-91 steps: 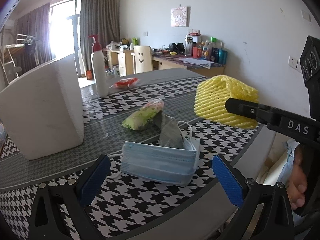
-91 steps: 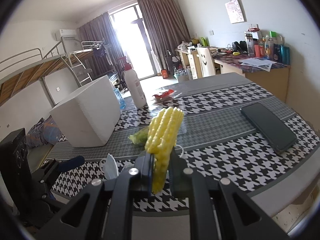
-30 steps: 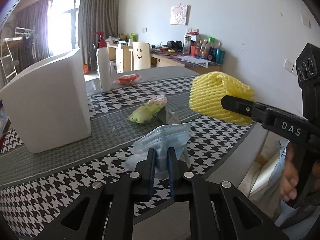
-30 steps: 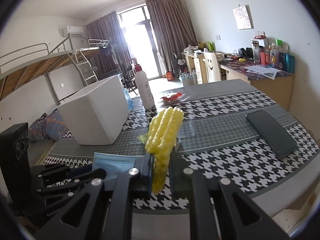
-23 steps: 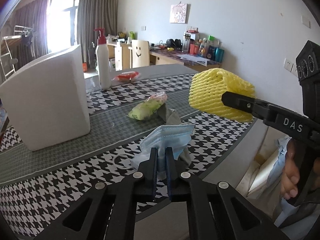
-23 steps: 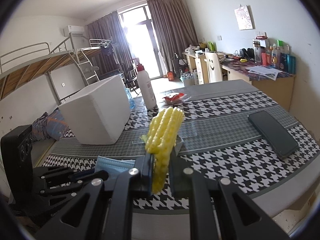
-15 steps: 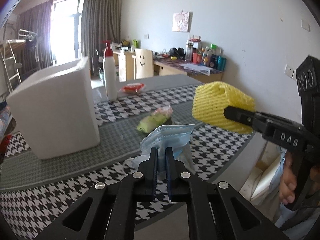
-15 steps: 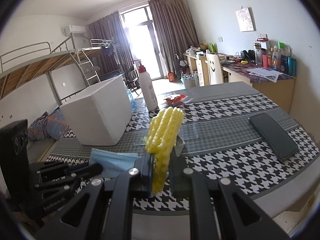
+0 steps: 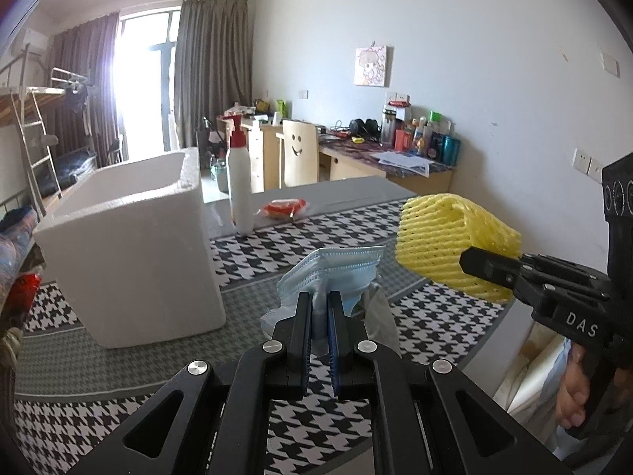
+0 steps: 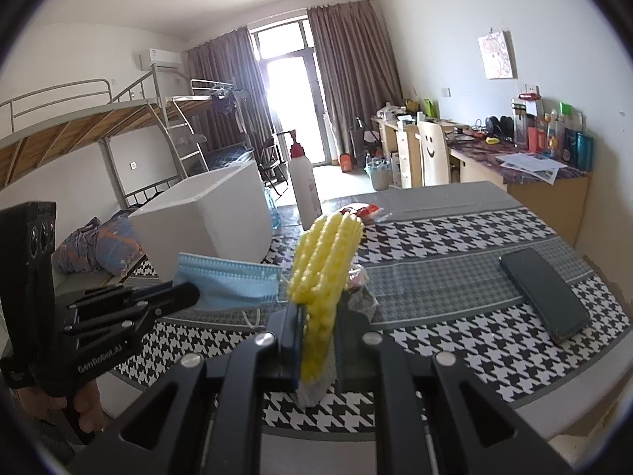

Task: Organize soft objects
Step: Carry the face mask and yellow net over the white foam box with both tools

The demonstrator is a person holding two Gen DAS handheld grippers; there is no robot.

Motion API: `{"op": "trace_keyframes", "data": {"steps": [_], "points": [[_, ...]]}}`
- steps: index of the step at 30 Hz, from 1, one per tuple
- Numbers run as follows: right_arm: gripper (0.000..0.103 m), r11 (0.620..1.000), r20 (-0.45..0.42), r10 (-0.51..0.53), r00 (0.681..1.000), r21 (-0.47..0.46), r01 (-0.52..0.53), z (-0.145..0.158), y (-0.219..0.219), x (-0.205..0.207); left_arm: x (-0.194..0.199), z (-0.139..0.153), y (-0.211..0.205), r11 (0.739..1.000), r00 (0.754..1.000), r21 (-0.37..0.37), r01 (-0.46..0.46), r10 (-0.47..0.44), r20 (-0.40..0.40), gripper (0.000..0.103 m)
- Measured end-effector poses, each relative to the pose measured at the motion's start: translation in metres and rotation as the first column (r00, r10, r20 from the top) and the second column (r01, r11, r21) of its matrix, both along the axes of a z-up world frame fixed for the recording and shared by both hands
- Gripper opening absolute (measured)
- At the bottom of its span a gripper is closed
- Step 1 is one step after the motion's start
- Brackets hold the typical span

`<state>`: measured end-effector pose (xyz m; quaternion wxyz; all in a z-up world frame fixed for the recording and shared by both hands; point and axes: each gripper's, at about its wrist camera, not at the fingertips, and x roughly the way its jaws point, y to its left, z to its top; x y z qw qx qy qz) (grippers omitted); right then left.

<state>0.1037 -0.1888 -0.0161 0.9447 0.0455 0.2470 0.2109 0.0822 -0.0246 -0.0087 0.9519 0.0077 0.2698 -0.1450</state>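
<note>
The left gripper [image 9: 319, 308] pinches a pleated light-blue face mask [image 9: 336, 271], lifted above the houndstooth table [image 9: 427, 316]. The right gripper [image 10: 319, 330] clamps a ribbed yellow foam net [image 10: 324, 261], also in air.

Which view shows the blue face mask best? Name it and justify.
The right wrist view: the blue face mask hangs side-on, its pleated face open, gripped by the left gripper. The left wrist view shows it bunched edge-on between the fingers.
</note>
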Motion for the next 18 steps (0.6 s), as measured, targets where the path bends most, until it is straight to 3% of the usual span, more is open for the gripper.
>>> {"op": "trace_keyframes", "data": {"steps": [18], "points": [[0.016,1.0,0.055,0.025,0.998,-0.016,-0.024,0.017,0.012,0.012,0.018,0.025,0.009,0.999,0.997,0.001,-0.049,0.049,0.066,0.008]]}}
